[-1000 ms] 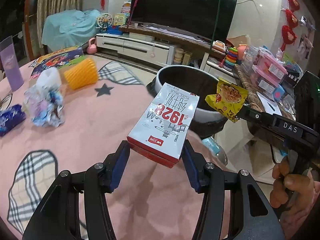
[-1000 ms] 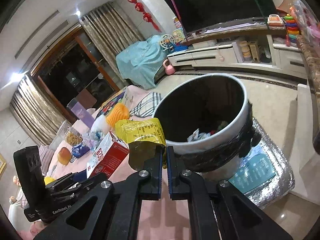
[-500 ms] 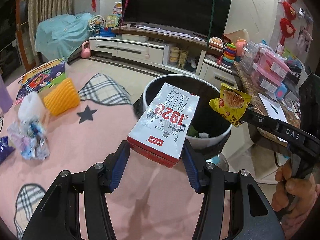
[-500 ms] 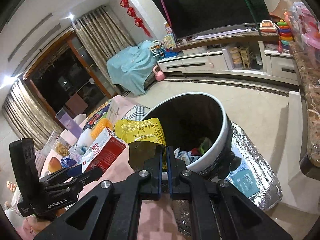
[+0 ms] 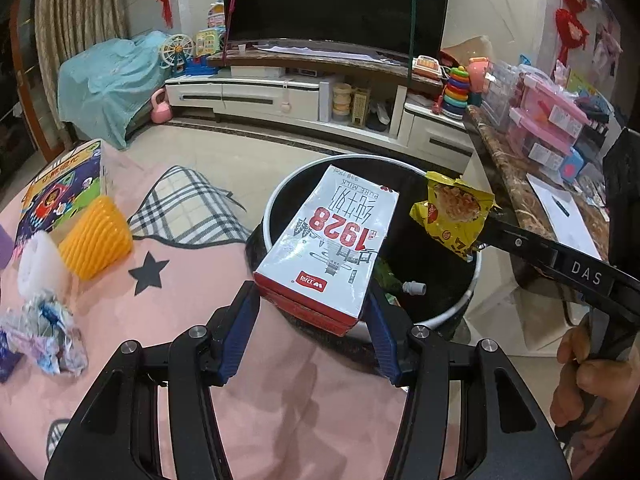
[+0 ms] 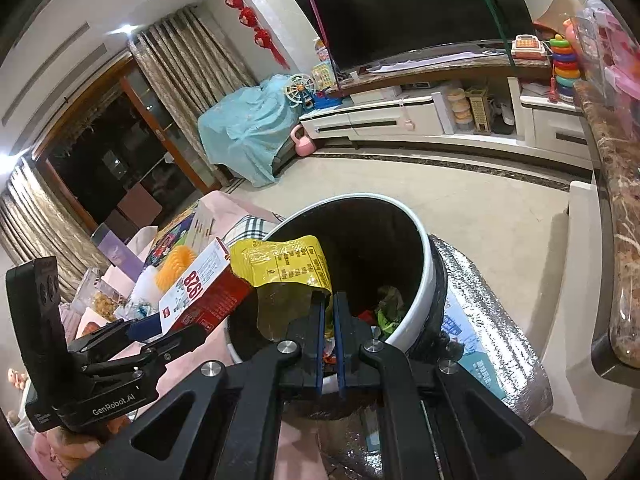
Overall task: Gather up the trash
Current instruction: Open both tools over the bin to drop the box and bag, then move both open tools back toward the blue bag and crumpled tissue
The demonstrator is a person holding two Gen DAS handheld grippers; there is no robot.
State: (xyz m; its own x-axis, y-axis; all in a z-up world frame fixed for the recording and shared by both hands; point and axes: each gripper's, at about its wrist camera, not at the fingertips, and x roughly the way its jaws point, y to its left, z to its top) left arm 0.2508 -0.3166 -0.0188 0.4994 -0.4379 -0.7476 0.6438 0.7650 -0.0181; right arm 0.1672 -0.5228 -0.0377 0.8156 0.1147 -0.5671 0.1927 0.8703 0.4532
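Left gripper [image 5: 314, 304] is clamped on a white and red cardboard milk carton w/ "1928" printed on it [image 5: 332, 248], blue pads pressing both sides. Carton's tilted, far end poking out over the round black trash bin with a white rim [image 5: 456, 308]. Right gripper [image 6: 329, 320] has its fingers pinched tight on a crinkly yellow foil snack wrapper [image 6: 284, 264], which hangs over the bin opening, just beside the carton. Bin has some trash in the bottom already. Back on the pink tablecloth [image 5: 168, 312]: a ribbed yellow plastic cup lying on its side [image 5: 96, 236] and a crumpled wad of blue-white wrapper [image 5: 48, 332], both well apart from the bin.
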